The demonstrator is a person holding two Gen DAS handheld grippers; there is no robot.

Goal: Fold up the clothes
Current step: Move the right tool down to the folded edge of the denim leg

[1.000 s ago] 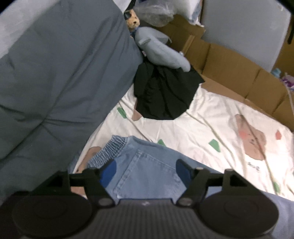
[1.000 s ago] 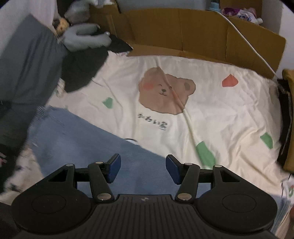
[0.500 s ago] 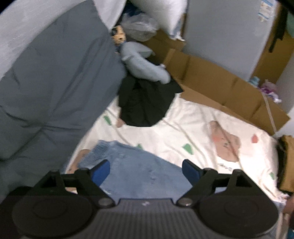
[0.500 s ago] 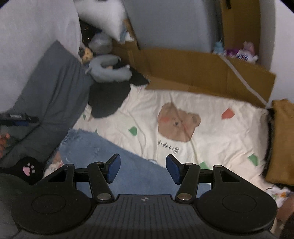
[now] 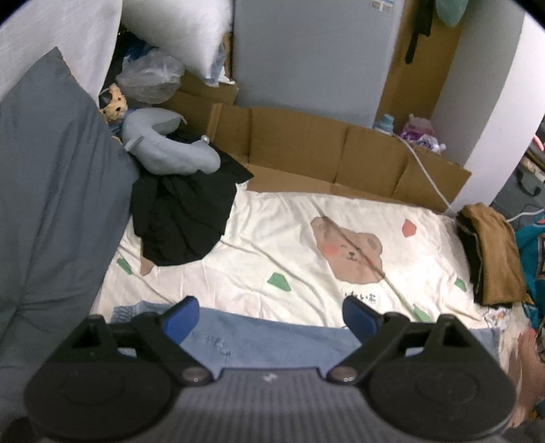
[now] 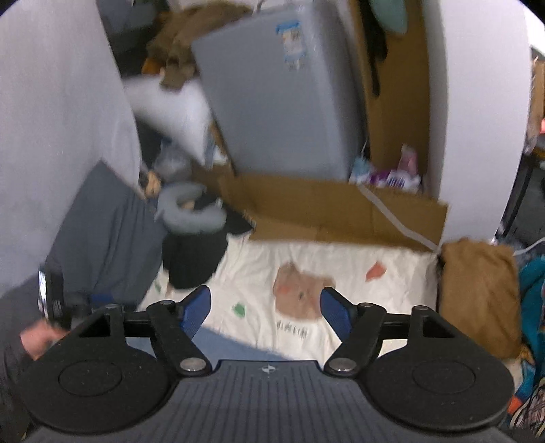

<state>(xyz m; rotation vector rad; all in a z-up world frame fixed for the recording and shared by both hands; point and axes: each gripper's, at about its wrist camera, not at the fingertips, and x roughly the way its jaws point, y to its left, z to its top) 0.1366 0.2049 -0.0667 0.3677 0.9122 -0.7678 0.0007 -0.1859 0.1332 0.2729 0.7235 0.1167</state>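
Below, blue jeans (image 5: 272,337) on bear-print sheet (image 5: 306,238).

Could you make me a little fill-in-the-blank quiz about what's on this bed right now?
1. The blue denim jeans lie on a cream sheet printed with a ____.
2. Both the left tongs and the right tongs are ____.
3. The folded brown garment sits at the sheet's ____ edge.

Answers: bear; open; right

One pair of blue jeans (image 5: 272,340), one black garment (image 5: 184,218), one folded brown garment (image 5: 494,252), one grey neck pillow (image 5: 163,143), one white pillow (image 5: 177,30), one bear-print sheet (image 5: 306,245), two grippers, left (image 5: 270,318) and right (image 6: 265,308).
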